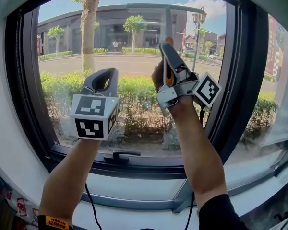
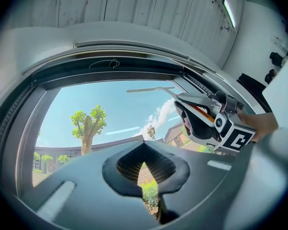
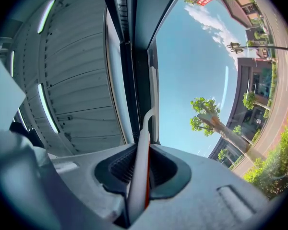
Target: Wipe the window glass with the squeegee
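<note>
The squeegee has a white handle with an orange strip (image 1: 169,74). My right gripper (image 1: 166,49) is shut on it and points up in front of the window glass (image 1: 134,37). In the right gripper view the handle (image 3: 140,166) runs up between the jaws to the long blade (image 3: 154,99), which lies along the dark frame at the glass edge. The left gripper view shows the blade (image 2: 151,88) high on the pane, with the right gripper (image 2: 194,115) under it. My left gripper (image 1: 107,76) is raised lower left of the right one, shut (image 2: 145,169) with nothing in it.
A dark window frame (image 1: 20,80) surrounds the pane, with a vertical post (image 1: 240,71) at the right. A black window handle (image 1: 119,154) sits on the bottom rail. Below is the white sill (image 1: 134,188), and cables (image 1: 89,205) hang from both grippers. Outside are hedges and a tree (image 1: 89,28).
</note>
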`<state>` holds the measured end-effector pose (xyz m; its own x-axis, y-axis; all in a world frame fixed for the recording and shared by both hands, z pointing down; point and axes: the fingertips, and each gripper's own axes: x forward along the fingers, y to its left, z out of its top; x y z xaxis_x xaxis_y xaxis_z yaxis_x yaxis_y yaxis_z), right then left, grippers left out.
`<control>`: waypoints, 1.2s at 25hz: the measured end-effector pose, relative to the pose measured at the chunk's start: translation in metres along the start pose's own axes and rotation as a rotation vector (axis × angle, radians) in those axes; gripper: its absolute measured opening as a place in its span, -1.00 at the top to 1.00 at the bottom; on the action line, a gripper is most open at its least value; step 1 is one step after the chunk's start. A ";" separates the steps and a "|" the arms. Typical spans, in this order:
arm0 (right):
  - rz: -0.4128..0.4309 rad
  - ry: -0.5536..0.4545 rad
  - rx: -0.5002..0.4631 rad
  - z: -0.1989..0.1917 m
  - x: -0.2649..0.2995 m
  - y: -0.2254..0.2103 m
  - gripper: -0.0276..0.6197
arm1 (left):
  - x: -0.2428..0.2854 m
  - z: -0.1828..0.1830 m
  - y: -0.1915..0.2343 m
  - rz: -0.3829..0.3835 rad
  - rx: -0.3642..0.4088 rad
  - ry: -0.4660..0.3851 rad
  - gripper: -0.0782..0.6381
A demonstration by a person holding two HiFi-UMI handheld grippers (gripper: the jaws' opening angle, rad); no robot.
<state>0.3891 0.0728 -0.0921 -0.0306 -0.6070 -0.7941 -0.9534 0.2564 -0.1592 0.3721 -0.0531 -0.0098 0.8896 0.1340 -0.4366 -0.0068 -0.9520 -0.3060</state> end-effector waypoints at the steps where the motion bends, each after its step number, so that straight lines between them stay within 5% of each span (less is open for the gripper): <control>1: -0.002 0.006 0.008 -0.005 -0.006 0.000 0.79 | -0.001 -0.007 -0.005 -0.004 -0.005 0.009 0.74; 17: -0.085 0.106 0.102 -0.084 -0.117 -0.009 0.79 | -0.030 -0.097 -0.060 -0.021 -0.086 0.141 0.74; 30: -0.124 0.131 0.108 -0.102 -0.163 -0.013 0.79 | -0.040 -0.115 -0.080 -0.041 -0.080 0.154 0.74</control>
<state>0.3763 0.0919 0.0995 0.0392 -0.7298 -0.6826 -0.9150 0.2484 -0.3181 0.3899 -0.0137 0.1296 0.9480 0.1354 -0.2881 0.0620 -0.9663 -0.2500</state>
